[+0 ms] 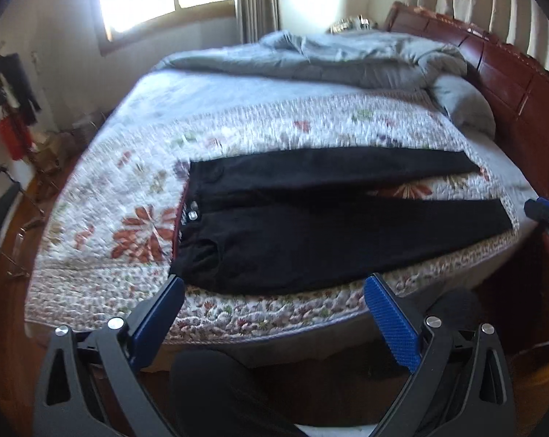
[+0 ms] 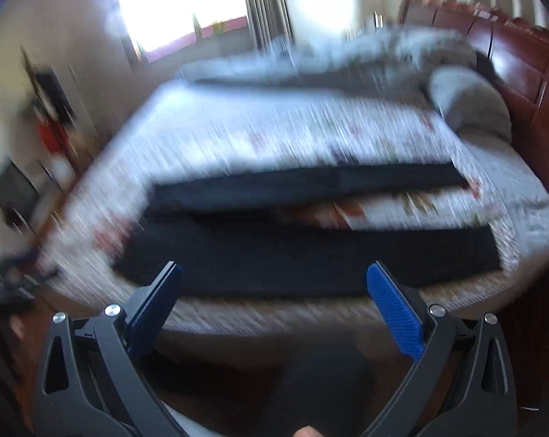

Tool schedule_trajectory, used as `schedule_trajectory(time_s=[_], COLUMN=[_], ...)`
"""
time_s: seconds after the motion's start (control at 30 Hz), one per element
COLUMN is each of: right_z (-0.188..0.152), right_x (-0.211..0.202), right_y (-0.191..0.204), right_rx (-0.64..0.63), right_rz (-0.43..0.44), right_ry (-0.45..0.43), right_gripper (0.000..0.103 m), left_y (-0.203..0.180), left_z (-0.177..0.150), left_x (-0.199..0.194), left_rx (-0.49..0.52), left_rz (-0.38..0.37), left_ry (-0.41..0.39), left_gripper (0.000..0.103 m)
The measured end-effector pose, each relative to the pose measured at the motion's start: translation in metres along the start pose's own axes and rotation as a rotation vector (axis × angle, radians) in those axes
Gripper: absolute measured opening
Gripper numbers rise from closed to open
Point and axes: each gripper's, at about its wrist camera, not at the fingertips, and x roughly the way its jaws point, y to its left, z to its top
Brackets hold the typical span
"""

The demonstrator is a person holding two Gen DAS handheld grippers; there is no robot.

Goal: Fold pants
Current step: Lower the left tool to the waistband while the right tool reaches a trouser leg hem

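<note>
Left gripper (image 1: 274, 284) agape; right gripper (image 2: 274, 273) agape

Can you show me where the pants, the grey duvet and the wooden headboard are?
pants (image 1: 311, 240): left wrist view, on the near leg.
duvet (image 1: 347, 54): left wrist view, on its bunched top.
headboard (image 1: 511, 83): left wrist view, on a red-brown panel.
</note>
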Motion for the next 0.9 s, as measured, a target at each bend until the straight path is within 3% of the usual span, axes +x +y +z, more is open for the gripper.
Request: schedule_trajectory(time_s=[0.1, 0.13, 0.17, 0.23, 0.33, 0.47, 0.57, 0.8, 0.9], right_z=[-0.001, 0.000, 0.000, 0.001, 0.007, 0.026, 0.043, 0.060, 0.058], right_x=[0.022, 0.028, 0.033, 0.041, 0.064, 0.100, 0.128, 0.181, 0.201], right_y=[-0.012, -0.014, -0.016, -0.020, -0.025, -0.038, -0.052, -0.055, -0.057], right_rx=[-0.041, -0.059, -0.072, -0.080, -0.122, -0.093, -0.049, -0.044, -0.051], right_rz=[-0.089, -0.107, -0.100, -0.066, -0.028, 0.042, 0.073, 0.075, 0.067], right_ry=[0.003, 0.008, 0.012, 0.010, 0.030, 0.092, 0.134, 0.209, 0.242], right_gripper=[0.100, 0.100, 0.100, 0.100, 0.100, 0.100, 0.100, 0.100, 0.100], left_y=[0.045, 0.059, 0.074, 0.100, 0.143, 0.206, 0.235, 0.283, 0.286], left_z=[-0.006, -0.008, -0.010, -0.008, 0.018, 0.079, 0.121, 0.187, 0.203], left_x=[0.054, 0.068, 0.085, 0.111, 0.140, 0.181, 0.219, 0.343, 0.384], left_rx=[-0.055, -0.076, -0.082, -0.080, -0.107, -0.227, -0.260, -0.421, -0.411], left_rz=[-0.158, -0.177, -0.186, -0.124, -0.097, -0.219, -0.276, -0.500, -0.507], left_ry=[0.150, 0.180, 0.222, 0.286, 0.286, 0.221, 0.174, 0.236, 0.252], left_gripper=[0.099, 0.099, 0.099, 0.099, 0.099, 0.099, 0.099, 0.099, 0.098])
